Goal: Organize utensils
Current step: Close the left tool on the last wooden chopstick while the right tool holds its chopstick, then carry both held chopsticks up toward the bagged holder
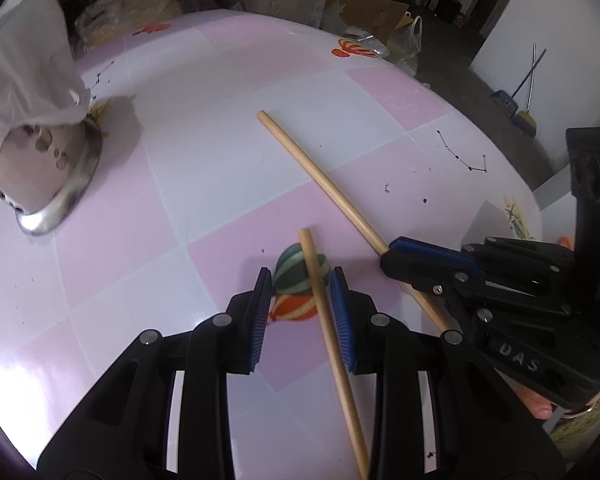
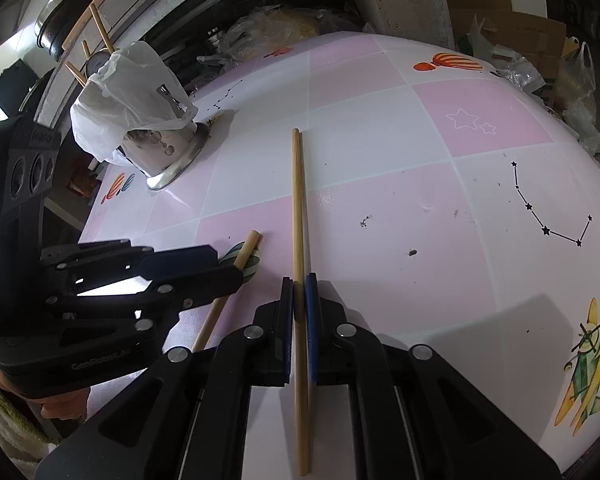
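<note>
A light wooden chopstick (image 1: 324, 312) runs between the fingers of my left gripper (image 1: 300, 280), close against the right blue pad (image 1: 342, 320). The left pad stands well clear of it, so the jaws are open around it. My right gripper (image 2: 299, 284) is shut on longer chopsticks (image 2: 298, 200), which look like two sticks side by side pointing away across the table. The left wrist view has that right gripper (image 1: 390, 258) clamped on the long stick (image 1: 320, 176). From the right wrist view, the left gripper (image 2: 228, 266) is at the left, with its stick's tip (image 2: 252, 240) poking out.
A perforated metal utensil holder (image 1: 48, 168) (image 2: 168, 152), wrapped in a white plastic bag (image 2: 128, 88), stands at the far left with chopsticks (image 2: 100, 28) sticking out. The pink and white checked tablecloth (image 2: 420, 220) covers the table. Bags and cardboard boxes (image 1: 380, 16) lie beyond the far edge.
</note>
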The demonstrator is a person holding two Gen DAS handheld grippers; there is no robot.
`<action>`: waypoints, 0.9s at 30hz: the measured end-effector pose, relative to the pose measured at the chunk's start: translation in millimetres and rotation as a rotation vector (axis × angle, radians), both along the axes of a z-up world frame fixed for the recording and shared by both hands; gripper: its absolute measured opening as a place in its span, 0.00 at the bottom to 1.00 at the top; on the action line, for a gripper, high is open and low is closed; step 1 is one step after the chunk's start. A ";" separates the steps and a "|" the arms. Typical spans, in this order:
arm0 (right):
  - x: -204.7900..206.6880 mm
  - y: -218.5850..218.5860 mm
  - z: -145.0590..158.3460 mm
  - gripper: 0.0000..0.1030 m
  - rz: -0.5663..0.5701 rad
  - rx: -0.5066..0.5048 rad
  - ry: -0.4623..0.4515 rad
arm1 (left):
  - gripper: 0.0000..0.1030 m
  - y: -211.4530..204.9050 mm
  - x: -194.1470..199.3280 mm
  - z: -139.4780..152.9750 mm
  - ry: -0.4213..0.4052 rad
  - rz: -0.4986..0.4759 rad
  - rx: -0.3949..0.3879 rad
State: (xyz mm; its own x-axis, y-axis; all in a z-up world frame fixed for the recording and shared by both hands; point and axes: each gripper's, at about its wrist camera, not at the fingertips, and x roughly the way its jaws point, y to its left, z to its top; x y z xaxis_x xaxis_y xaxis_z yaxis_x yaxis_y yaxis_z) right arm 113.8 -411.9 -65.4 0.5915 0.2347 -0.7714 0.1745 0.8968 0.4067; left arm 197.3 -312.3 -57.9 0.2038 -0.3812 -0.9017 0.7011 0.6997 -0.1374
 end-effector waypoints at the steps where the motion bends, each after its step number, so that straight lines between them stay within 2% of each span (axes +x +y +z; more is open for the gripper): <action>1: -0.1 -0.1 0.0 0.06 0.000 0.001 0.000 | 0.28 -2.8 -0.2 -0.2 -0.012 -0.006 0.013; 5: -0.5 -0.1 0.5 0.06 0.000 0.002 0.000 | 0.27 -11.8 -4.3 -1.1 -0.062 -0.034 0.068; 8: -0.5 0.0 0.4 0.06 -0.001 0.002 0.000 | 0.23 -16.9 -8.5 -1.0 -0.102 -0.044 0.111; 13: -0.7 -0.4 0.5 0.06 -0.001 0.002 0.001 | 0.18 -18.5 -9.8 0.2 -0.095 -0.040 0.130; 18: -0.5 0.1 1.0 0.06 -0.001 -0.002 0.003 | 0.09 -14.3 -9.0 1.1 -0.089 -0.022 0.128; 22: -0.2 0.7 1.0 0.06 -0.001 -0.003 0.003 | 0.07 -10.2 -12.6 1.2 -0.087 -0.011 0.115; 27: -0.1 0.6 0.8 0.06 -0.001 -0.002 0.003 | 0.05 0.5 -6.8 2.7 -0.051 0.023 0.056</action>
